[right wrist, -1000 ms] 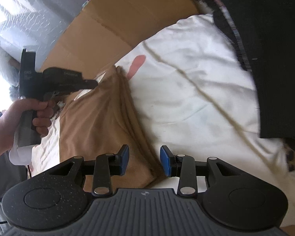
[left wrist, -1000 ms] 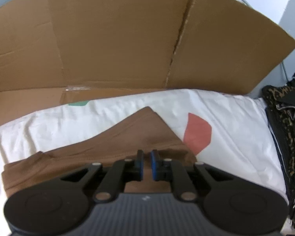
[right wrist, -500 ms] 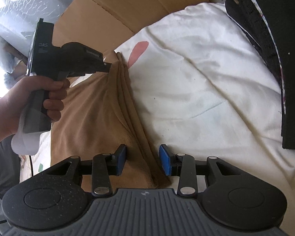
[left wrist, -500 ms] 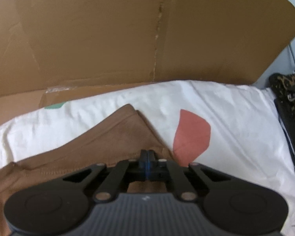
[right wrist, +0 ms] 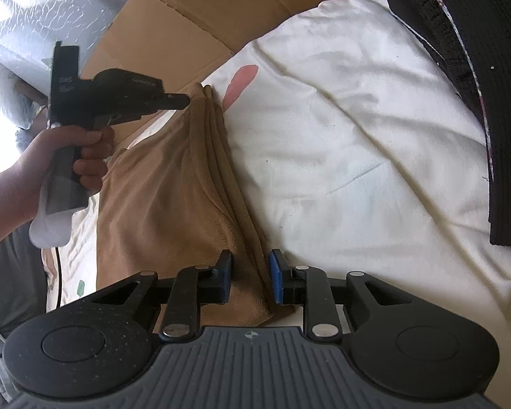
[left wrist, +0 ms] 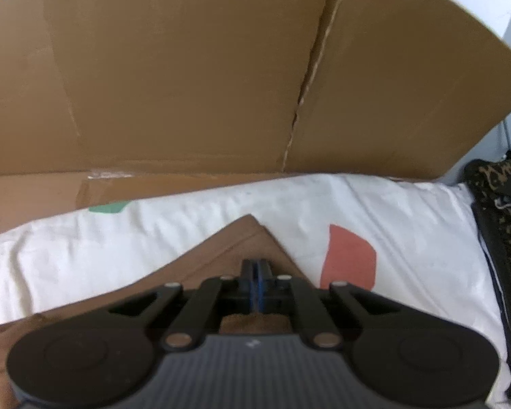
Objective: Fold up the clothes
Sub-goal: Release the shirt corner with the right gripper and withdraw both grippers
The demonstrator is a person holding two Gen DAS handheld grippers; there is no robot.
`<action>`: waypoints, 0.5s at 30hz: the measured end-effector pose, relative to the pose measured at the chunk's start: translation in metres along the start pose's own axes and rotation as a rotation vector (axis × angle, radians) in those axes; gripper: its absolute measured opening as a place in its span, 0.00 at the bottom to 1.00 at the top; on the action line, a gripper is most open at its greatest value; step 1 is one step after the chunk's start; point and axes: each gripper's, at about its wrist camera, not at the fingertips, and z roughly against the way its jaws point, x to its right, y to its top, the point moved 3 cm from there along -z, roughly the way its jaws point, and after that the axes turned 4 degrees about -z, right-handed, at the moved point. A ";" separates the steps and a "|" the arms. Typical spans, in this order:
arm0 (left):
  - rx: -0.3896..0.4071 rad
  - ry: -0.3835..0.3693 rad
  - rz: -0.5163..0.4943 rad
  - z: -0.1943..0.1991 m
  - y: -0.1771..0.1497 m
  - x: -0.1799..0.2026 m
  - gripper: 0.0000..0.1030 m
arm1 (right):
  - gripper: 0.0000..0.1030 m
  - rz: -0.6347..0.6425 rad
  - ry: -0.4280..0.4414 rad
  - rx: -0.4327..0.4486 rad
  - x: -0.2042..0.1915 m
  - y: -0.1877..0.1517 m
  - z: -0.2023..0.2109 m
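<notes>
A brown garment [right wrist: 160, 187] lies folded on a white sheet [right wrist: 357, 136], with its stacked folded edges running from the near end to a far corner. My left gripper [right wrist: 184, 100], held by a hand [right wrist: 51, 156], is shut on that far corner, and the cloth rises toward its tip. In the left wrist view the left gripper [left wrist: 255, 272] has its blue pads pressed together over the brown garment [left wrist: 221, 252]. My right gripper [right wrist: 250, 279] stands astride the near folded edge. Its jaws are closing with the cloth layers between them.
A tall cardboard sheet [left wrist: 187, 85] stands behind the bedding, and the white sheet [left wrist: 119, 248] carries a red patch [left wrist: 351, 259]. Dark patterned clothes [right wrist: 494, 68] are piled along the right side. Clear plastic wrap [right wrist: 34, 17] shows at the far left.
The left pads went from slightly apart to shut, and that gripper moved in onto the garment's far corner. The right jaws narrowed around the near folded edge.
</notes>
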 end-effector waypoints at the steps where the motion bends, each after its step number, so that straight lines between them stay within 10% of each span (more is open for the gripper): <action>1: -0.012 0.006 0.018 -0.007 0.000 0.001 0.02 | 0.21 0.004 0.001 -0.002 0.000 -0.001 0.001; 15: 0.026 0.023 0.001 0.001 0.029 0.000 0.08 | 0.21 -0.008 0.002 0.002 0.001 -0.002 0.001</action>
